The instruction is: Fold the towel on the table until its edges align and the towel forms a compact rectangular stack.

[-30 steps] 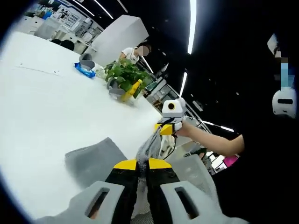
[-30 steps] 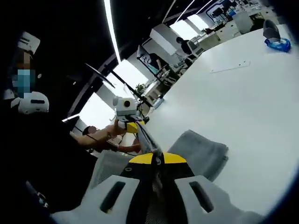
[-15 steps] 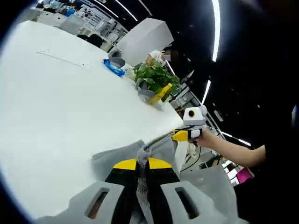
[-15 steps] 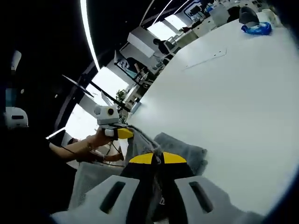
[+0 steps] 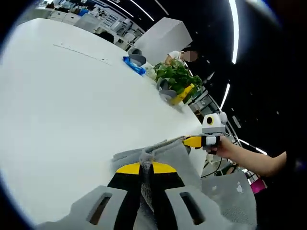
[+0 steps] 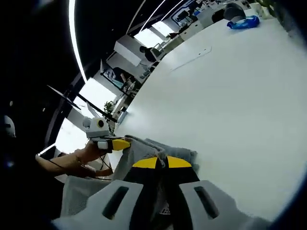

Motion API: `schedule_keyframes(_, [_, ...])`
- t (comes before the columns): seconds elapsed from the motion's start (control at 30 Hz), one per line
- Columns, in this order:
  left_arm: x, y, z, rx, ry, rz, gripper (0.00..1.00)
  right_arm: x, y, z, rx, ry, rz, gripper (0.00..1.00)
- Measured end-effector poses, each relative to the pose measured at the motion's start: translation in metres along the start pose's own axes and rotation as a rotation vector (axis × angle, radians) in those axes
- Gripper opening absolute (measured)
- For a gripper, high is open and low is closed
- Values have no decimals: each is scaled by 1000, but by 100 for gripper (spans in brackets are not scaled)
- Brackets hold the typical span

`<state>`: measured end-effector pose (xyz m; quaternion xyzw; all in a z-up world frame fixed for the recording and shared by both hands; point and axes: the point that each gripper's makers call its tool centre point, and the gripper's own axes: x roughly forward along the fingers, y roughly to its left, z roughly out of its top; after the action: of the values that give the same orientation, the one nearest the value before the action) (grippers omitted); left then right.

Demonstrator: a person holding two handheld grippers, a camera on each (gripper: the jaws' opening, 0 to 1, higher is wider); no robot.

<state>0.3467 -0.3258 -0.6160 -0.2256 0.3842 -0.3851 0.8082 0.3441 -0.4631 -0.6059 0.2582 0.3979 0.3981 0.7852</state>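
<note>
A grey towel (image 5: 169, 154) hangs stretched between my two grippers over the near edge of the white table (image 5: 67, 105). My left gripper (image 5: 146, 166) is shut on one corner of it. My right gripper (image 6: 161, 162) is shut on the other corner, with towel cloth (image 6: 144, 146) bunched in front of the jaws. In the left gripper view the right gripper (image 5: 194, 141) shows at the right, held by a hand. In the right gripper view the left gripper (image 6: 119, 143) shows at the left, also in a hand.
At the far side of the table stand a potted green plant (image 5: 175, 75), a yellow item (image 5: 183, 94), a grey bowl (image 5: 137, 58) and a blue wrapper (image 5: 133, 66). The blue wrapper (image 6: 242, 22) also lies far off. A person sits behind the plant. Grey chairs (image 5: 230, 191) stand below the table edge.
Both grippers have carried the held towel edge forward over the table, and the towel now lies lower and flatter. Both stay shut on it.
</note>
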Motion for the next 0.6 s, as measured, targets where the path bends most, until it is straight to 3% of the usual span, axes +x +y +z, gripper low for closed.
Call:
schedule_keyframes(0.23, [5, 6, -4, 8, 3, 34, 6, 3, -9, -3, 18, -20, -33, 2])
schedule_keyframes(0.4, [9, 10, -5, 95, -13, 58, 7, 6, -14, -5, 5, -33, -54, 2])
schedule_keyframes(0.47, [10, 11, -3, 120, -30, 64, 10, 6, -22, -5, -79, -36, -108, 4])
schedule_keyframes(0.5, [10, 15, -3, 156, -31, 92, 13, 6, -24, -4, -146, -45, -134, 6])
schedule_keyframes(0.6, [6, 25, 2, 269, -57, 170, 24, 3, -29, -3, -228, -57, -190, 11])
